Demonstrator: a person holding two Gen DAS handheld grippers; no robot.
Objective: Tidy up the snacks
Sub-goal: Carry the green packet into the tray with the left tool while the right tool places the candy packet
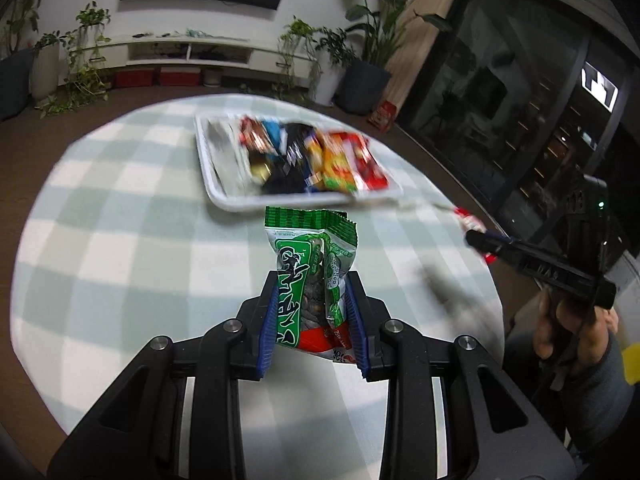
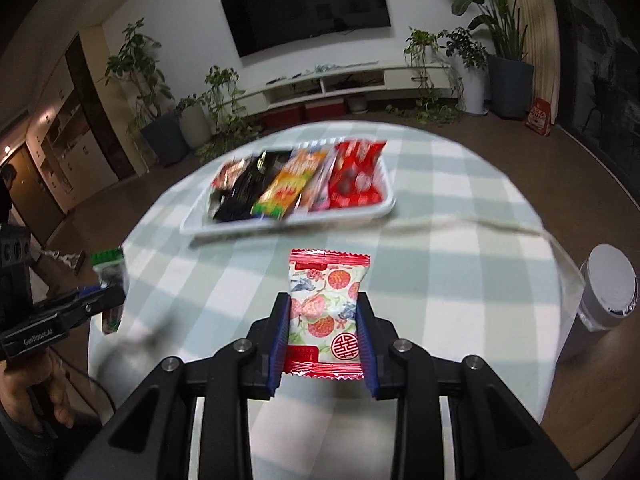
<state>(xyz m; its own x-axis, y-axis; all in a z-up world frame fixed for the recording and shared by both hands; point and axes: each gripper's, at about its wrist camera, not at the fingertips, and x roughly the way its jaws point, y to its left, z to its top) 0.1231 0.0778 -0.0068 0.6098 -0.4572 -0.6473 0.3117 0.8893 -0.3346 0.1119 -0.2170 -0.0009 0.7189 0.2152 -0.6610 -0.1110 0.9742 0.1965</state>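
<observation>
— Left side of the round checked table (image 1: 120, 208)?
— Left gripper (image 1: 312, 312), blue pads clamped on a green seed packet (image 1: 310, 276), held upright above the cloth, near edge.

— And beyond it?
— White tray (image 1: 224, 196) at the far middle of the table, blurred. Inside, left to right: bare floor, then small red and blue wrappers, a black packet (image 2: 244, 192), an orange packet (image 2: 286, 190), a red packet (image 2: 354, 182), side by side, touching.

— Right side?
— Right gripper (image 2: 324, 332), jaws closed on a red-and-white lychee packet (image 2: 326, 308), lifted clear of the cloth, near the tray but apart from it. Hand (image 1: 568, 320) wrapped round the handle, dark sleeve below.

— Further right?
— White lidded bin (image 2: 604, 292) on the floor, just off the table's right edge. Potted plants and a wall screen far behind.
</observation>
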